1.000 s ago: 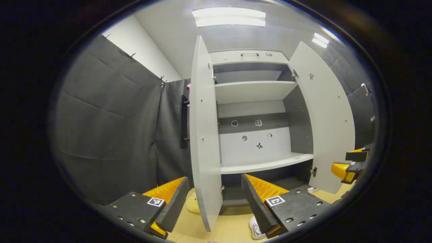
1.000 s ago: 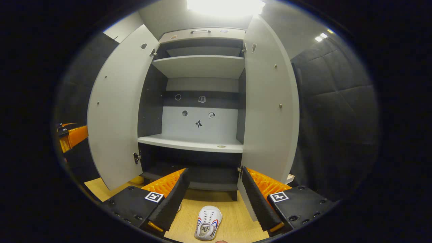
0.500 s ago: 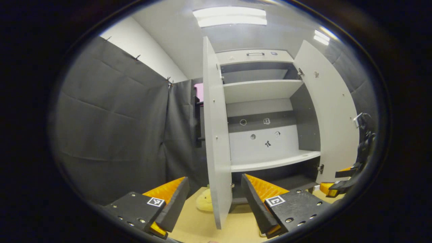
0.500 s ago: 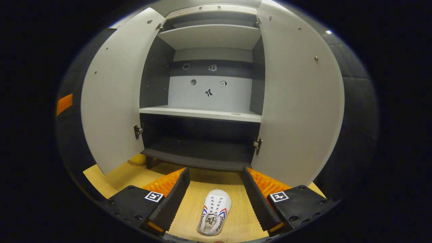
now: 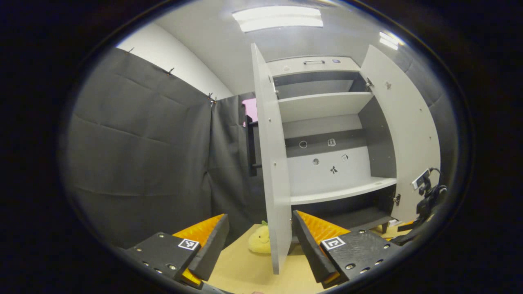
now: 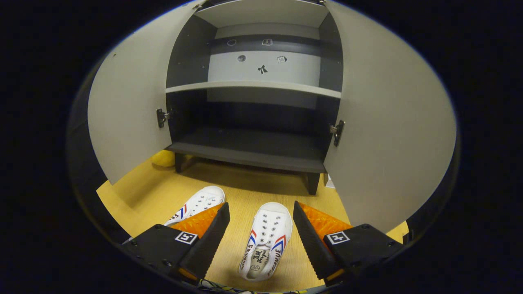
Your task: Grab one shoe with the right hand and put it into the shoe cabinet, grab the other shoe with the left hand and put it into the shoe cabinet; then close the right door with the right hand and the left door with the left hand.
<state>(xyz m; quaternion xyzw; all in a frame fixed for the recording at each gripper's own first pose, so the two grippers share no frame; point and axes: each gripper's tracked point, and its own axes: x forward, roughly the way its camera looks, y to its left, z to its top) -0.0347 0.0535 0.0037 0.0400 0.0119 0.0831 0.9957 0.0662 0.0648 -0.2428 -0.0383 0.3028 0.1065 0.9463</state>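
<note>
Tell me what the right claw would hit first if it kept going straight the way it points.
Probably the white shoe lying on the floor between the right claw's open fingers; depth is hard to judge, so it might pass above it.

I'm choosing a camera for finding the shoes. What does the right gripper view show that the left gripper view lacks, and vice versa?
Right gripper view: a shoe on the floor between the fingers of the open right claw, with a second shoe beside it. Left gripper view: ceiling light, black cloth, top handle. Shared: the cabinet with both doors open, and a yellow toy beside it.
</note>
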